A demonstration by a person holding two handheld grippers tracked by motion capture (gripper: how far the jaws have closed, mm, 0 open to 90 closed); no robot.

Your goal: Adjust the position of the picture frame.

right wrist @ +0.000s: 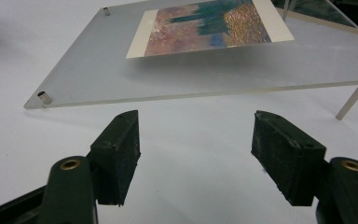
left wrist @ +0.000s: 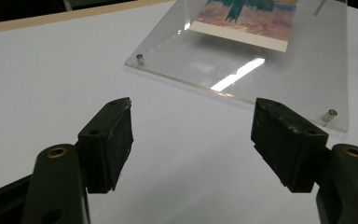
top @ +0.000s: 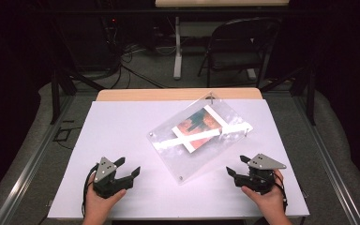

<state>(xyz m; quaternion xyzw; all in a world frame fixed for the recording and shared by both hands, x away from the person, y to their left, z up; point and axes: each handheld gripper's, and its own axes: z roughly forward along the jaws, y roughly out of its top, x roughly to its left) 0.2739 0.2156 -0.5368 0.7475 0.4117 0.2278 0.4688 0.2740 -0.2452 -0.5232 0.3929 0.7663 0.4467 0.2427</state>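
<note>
A clear acrylic picture frame (top: 201, 140) lies tilted on the white table, its far edge propped up on thin legs. Inside it sits a colourful print (top: 198, 127) with a white border, in teal, orange and red. The same frame (left wrist: 270, 60) and print (left wrist: 251, 16) lie ahead of my left gripper's jaws. My left gripper (top: 127, 166) rests near the front left of the table, open and holding nothing. My right gripper (top: 236, 165) stands open at the front right, just short of the frame's near corner. From the right gripper view the frame (right wrist: 205, 70) slopes upward, print (right wrist: 205, 25) facing up.
The white table top (top: 122, 136) has a wooden strip (top: 178, 94) along its far edge. Beyond the table stand a folding chair (top: 236, 47) and a table leg (top: 177, 51) on a grey floor with cables. Metal rails (top: 23, 173) run along both sides.
</note>
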